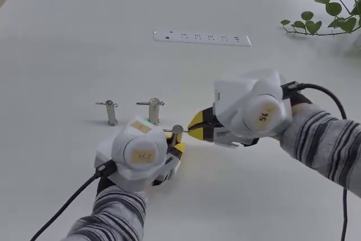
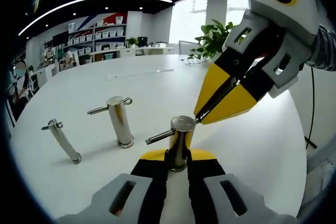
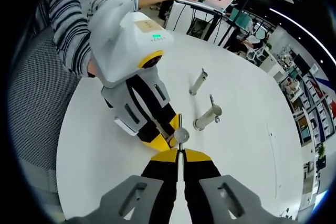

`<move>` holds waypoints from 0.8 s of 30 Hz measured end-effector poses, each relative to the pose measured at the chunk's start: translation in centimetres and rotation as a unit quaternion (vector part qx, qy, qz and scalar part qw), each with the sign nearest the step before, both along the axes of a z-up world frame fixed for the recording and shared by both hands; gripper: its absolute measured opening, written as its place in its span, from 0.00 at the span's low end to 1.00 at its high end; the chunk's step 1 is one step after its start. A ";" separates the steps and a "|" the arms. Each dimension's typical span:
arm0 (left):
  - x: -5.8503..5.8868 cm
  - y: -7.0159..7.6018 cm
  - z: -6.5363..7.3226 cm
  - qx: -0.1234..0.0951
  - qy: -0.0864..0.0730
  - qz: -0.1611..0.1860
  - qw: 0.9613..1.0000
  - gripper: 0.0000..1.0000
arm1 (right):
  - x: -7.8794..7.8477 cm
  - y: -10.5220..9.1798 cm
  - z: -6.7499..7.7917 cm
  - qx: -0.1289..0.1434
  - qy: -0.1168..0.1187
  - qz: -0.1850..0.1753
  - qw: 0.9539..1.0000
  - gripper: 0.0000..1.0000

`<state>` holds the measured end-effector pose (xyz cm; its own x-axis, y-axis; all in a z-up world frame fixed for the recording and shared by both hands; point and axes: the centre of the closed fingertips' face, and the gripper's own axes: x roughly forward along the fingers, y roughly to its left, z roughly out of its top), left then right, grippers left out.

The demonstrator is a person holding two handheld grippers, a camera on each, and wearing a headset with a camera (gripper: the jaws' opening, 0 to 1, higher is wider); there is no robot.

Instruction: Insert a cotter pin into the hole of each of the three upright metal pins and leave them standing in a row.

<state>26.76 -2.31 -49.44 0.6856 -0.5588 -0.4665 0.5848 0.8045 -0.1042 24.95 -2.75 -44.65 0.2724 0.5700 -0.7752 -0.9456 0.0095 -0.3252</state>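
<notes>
Evidently this is the last insertion, and it looks nearly home. The right hand-held gripper [image 3: 179, 156] is closed on the cotter [image 2: 157, 137], whose free end pokes out on the far side of the third pin [image 2: 181, 129]. The left hand-held gripper [image 2: 178, 157] is clamped on that pin low down, by its base, with the pin upright on the surface [image 1: 67, 38].

To finish well, I'd say the cotter should be pushed straight along the line of the hole, level and without twisting, until its held end sits against the pin's head. The left jaws need to resist that push squarely, since a sideways load could tip the pin or slide its base. Release the cotter first, backing the yellow tips away along the same line, then let go of the pin gently so it stands.

In the head view the third pin [image 1: 177, 130] sits between the two tools, just beyond the left one's tips and touching distance from the right one's tips [image 1: 197, 126]. The middle pin [image 1: 153, 111] and end pin [image 1: 110, 112] stand beside it to the left, each with a cotter through it, making a rough row.
</notes>
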 end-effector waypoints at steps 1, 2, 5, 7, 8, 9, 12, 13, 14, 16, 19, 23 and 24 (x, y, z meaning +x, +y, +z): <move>0.0 0.0 0.0 0.000 0.000 0.000 1.000 0.10 | 0.0 0.0 0.0 0.000 0.000 0.001 1.000 0.00; 0.0 0.0 0.0 0.000 0.000 0.000 1.000 0.10 | 0.0 0.1 0.0 -0.001 -0.001 0.001 1.000 0.00; 0.0 0.0 0.0 -0.001 0.000 0.001 1.000 0.10 | 0.1 0.2 0.0 0.000 0.000 0.000 1.000 0.00; 0.0 0.0 0.0 -0.001 0.000 0.001 1.000 0.10 | 0.1 0.2 0.0 0.000 -0.001 0.000 1.000 0.00; 0.0 0.0 0.0 0.000 0.000 0.002 1.000 0.10 | 0.1 0.2 0.0 0.002 0.001 -0.001 1.000 0.00; 0.0 0.0 0.0 0.000 0.000 0.002 1.000 0.10 | 0.1 0.2 0.0 0.002 0.002 -0.002 1.000 0.00; 0.0 0.0 0.0 0.000 0.000 0.002 1.000 0.10 | 0.1 0.2 0.0 0.003 0.002 -0.003 1.000 0.00; 0.0 0.0 0.0 0.000 0.000 0.001 1.000 0.10 | 0.1 0.2 0.0 0.003 0.002 -0.002 1.000 0.00; 0.0 0.0 0.0 0.001 -0.001 0.001 1.000 0.10 | 0.1 0.2 0.0 0.003 0.002 -0.003 1.000 0.00; 0.0 0.0 0.0 0.003 -0.002 0.001 1.000 0.10 | 0.1 0.2 0.0 0.003 0.001 -0.003 1.000 0.00; 0.0 -0.1 0.0 0.009 -0.006 0.001 1.000 0.11 | 0.1 0.3 -0.2 0.002 0.002 -0.004 1.000 0.00; -0.1 0.1 -0.1 0.015 -0.002 0.004 1.000 0.11 | 0.2 0.3 -0.3 0.000 0.002 -0.003 1.000 0.00; -0.1 0.1 -0.2 0.016 -0.001 0.003 1.000 0.13 | 0.2 0.3 -0.4 -0.001 0.002 -0.004 1.000 0.00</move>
<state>26.62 -2.21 -49.63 0.6896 -0.5396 -0.4830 0.5804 0.8107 -0.0771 25.13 -2.44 -45.03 0.2733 0.5661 -0.7777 -0.9470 0.0166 -0.3207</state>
